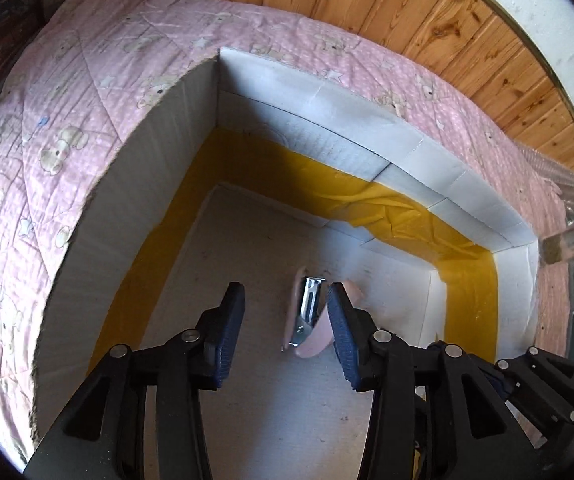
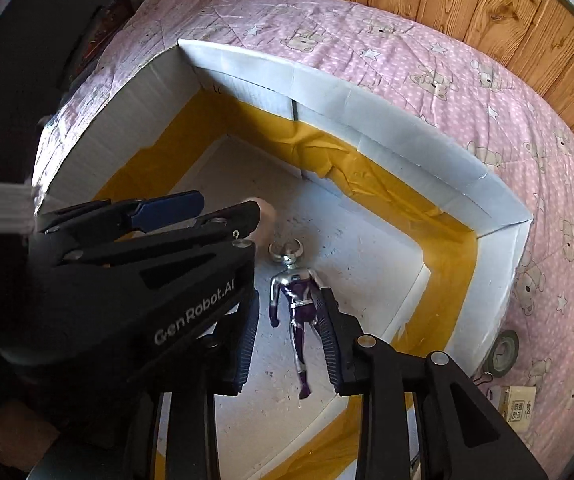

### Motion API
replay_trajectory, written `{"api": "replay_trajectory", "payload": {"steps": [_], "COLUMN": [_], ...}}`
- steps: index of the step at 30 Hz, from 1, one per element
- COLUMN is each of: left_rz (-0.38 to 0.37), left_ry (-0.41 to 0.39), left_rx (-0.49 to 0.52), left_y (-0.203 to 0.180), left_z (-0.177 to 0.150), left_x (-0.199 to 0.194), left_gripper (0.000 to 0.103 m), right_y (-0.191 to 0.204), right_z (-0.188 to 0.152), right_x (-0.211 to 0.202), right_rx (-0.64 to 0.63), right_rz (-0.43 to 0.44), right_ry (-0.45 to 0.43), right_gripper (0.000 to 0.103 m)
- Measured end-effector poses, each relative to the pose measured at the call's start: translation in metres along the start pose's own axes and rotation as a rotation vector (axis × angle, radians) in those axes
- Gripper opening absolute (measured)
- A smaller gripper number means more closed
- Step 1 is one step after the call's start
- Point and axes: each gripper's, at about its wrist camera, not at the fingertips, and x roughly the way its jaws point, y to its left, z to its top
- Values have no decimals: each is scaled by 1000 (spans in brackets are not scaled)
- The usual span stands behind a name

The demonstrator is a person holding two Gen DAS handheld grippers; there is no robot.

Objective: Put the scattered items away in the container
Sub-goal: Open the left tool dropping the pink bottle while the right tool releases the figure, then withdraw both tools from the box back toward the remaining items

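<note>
I had both of my jaws down inside the white box (image 1: pixel 319 108) that sat on the bed (image 1: pixel 87 92). This was the letting-go step, I think.

My left gripper (image 1: pixel 285 300) had its jaws apart. A pink nail clipper (image 1: pixel 307 320) with a shiny metal part lay on the floor of the box, between my blue pads (image 1: pixel 231 336). One pad looked very close to the pink part, but I don't think it was squeezing.

My right gripper (image 2: pixel 291 320) had its jaws apart too. The little silver and purple toy man (image 2: pixel 293 304) lay flat on his back on the box floor between them. The pads were close beside his arms. I could not tell if they touched him.

So two things were in the box already. Out on the bed I could see a roll of tape (image 2: pixel 503 350) and a small paper packet (image 2: pixel 517 400) beside the box.

Next I should lift both jaws straight up so I don't bump the toy or the clipper. Then I should go get the tape.
</note>
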Motion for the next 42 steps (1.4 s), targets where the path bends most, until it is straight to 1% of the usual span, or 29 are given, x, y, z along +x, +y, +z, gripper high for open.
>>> {"api": "replay_trajectory", "payload": {"steps": [3, 5, 6, 9, 12, 17, 21, 24, 26, 28, 32, 34, 38, 42], "left_rz": [-11, -4, -2, 16, 12, 6, -9, -10, 1, 28, -20, -45, -98, -117], "left_ry": [-13, -25, -30, -52, -77, -137, -185, -230, -265, -299, -299, -296, -257, -196], "left_rx": [8, 13, 28, 80, 130, 174, 223, 259, 283, 302, 330, 342, 378, 405], "left_y": [3, 3, 2, -5, -14, -31, -46, -60, -67, -74, -90, -99, -122, -142], "left_z": [-9, -19, -25, -49, -73, -111, -139, -161, -177, -192, -216, -226, -242, -249], "left_x": [-17, -31, -39, -62, -85, -127, -158, -174, -180, -182, -178, -176, -164, -142], "left_gripper": [46, 46, 46, 46, 46, 46, 46, 47, 47, 47, 47, 47, 47, 47], "right_y": [1, 0, 1, 4, 10, 19, 17, 4, -4, -14, -38, -53, -87, -115], "right_z": [-13, -23, -30, -56, -84, -133, -159, -187, -205, -224, -251, -263, -285, -297], "right_x": [-19, -33, -40, -67, -89, -122, -145, -163, -169, -172, -167, -163, -149, -127], "right_rx": [13, 31, 32, 20, -16, -60, -37, -12, 13, 40, 116, 166, 276, 380], "right_rz": [16, 32, 38, 49, 41, 49, 88, 126, 154, 184, 214, 213, 208, 189], "right_ry": [-46, -85, -106, -206, -300, -439, -534, -615, -655, -675, -676, -676, -649, -590], "right_gripper": [38, 44, 44, 46, 47, 47, 47, 47, 47, 47, 47, 47, 47, 47]}}
